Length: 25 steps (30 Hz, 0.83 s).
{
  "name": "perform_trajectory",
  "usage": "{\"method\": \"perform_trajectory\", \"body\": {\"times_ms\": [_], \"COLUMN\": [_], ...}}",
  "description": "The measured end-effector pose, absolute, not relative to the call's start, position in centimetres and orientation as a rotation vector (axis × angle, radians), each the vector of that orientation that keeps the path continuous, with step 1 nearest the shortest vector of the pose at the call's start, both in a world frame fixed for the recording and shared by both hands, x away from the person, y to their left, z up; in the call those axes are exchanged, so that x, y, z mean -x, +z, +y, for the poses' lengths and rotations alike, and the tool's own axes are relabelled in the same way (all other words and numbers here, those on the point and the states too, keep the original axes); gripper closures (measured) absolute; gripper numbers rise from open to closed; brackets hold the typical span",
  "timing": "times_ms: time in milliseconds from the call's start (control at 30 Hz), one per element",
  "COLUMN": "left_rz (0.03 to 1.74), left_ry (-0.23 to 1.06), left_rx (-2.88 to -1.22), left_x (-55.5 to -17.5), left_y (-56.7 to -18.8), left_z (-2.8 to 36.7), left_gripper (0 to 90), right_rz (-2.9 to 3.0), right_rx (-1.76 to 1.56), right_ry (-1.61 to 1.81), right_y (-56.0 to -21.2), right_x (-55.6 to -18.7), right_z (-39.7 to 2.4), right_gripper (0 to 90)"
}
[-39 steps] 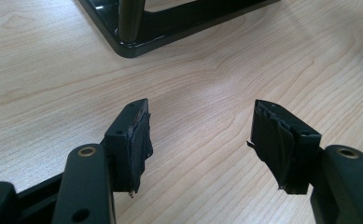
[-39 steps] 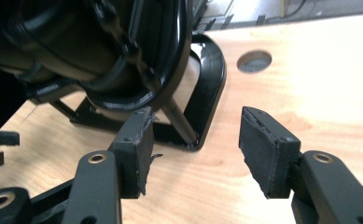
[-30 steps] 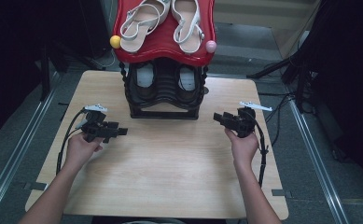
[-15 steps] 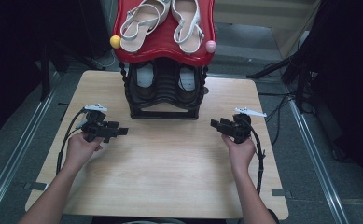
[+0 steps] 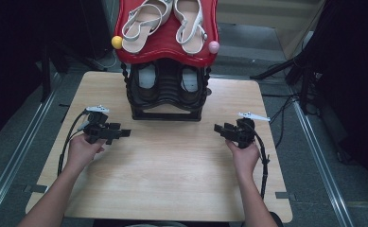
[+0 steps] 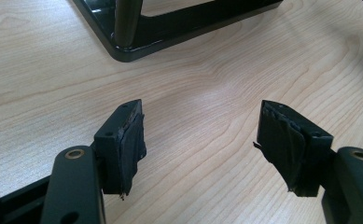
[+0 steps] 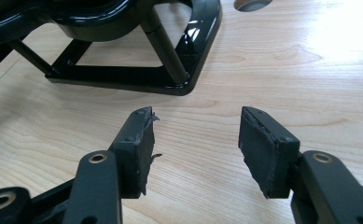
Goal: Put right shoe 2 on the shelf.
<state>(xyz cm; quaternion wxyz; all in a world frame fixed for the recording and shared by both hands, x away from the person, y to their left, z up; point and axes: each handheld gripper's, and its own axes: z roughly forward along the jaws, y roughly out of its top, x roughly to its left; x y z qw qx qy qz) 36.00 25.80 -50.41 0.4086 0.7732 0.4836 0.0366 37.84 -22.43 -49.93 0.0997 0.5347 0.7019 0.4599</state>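
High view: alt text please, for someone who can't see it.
A person holds the open left gripper and open right gripper above a light wooden table, either side of a black two-tier shoe rack whose red top shelf carries white strappy sandals.

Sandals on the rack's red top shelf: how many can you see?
2. One white sandal lies on the left of the red shelf, the other white sandal on the right. Their far ends are cut off by the frame.

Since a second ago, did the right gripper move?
Yes. In the high view the right gripper has come nearer the person and a little toward the table's middle, judged against the black shoe rack, which stays put. Its jaws are open and empty.
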Motion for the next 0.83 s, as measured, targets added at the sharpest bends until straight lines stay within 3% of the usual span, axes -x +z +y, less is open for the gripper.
{"method": "perform_trajectory", "body": {"times_ms": [667,833], "left_rz": [1.212,1.198], "left_ry": [0.114,0.125], "left_rx": [-1.993,-2.007], "left_x": [-36.1,-36.1], "left_y": [-50.8,-51.1], "left_z": [25.3,24.7], "left_gripper": [28.5,27.3], "right_rz": [2.077,2.107], "right_rx": [-1.610,-1.596], "right_ry": [1.338,1.326], "right_y": [-50.4,-50.7], "right_x": [-38.1,-38.3], "right_z": [-22.9,-22.7], "right_gripper": [45.9,39.7]}}
